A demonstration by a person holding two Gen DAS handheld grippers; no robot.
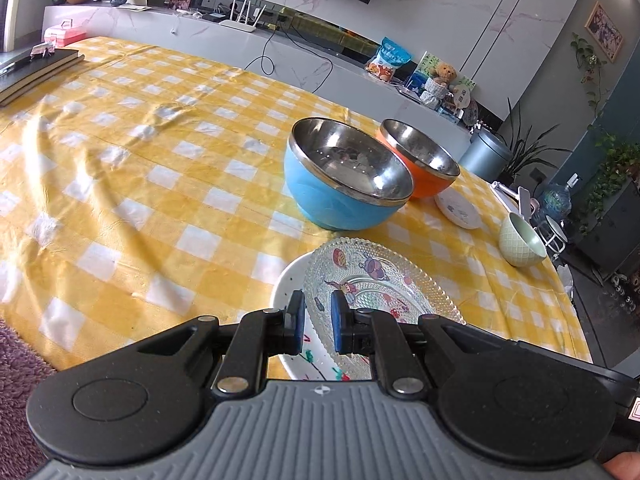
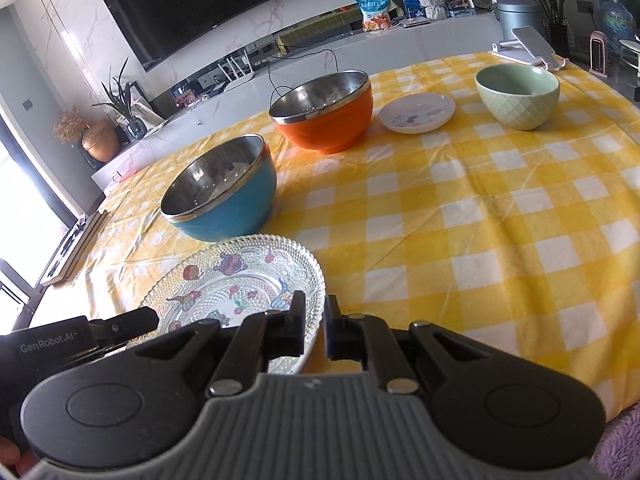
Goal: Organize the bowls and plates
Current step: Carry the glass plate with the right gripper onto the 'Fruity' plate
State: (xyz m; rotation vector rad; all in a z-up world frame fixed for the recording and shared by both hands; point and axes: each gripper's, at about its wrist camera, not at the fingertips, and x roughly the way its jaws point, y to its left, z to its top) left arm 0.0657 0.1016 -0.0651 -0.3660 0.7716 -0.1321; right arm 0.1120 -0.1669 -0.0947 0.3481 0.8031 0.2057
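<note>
A clear glass plate [image 1: 380, 280] [image 2: 240, 276] with cartoon prints is held at two sides of its rim, tilted over a white plate [image 1: 284, 284]. My left gripper [image 1: 318, 318] is shut on the rim's near-left part. My right gripper [image 2: 316, 320] is shut on the opposite edge. The left tool's black casing [image 2: 52, 344] shows in the right wrist view. Just behind the plates stand a blue steel-lined bowl [image 1: 332, 204] [image 2: 236, 204] and an orange one [image 1: 424, 184] [image 2: 332, 124]. Farther off are a small white saucer [image 1: 458, 208] [image 2: 416, 114] and a green bowl [image 1: 516, 244] [image 2: 520, 100].
A yellow checked cloth [image 1: 160, 168] covers the table. Dark books [image 1: 36, 68] lie at its far left corner and a phone stand [image 2: 528, 46] at the far right. A purple rug [image 1: 16, 360] lies below the near edge.
</note>
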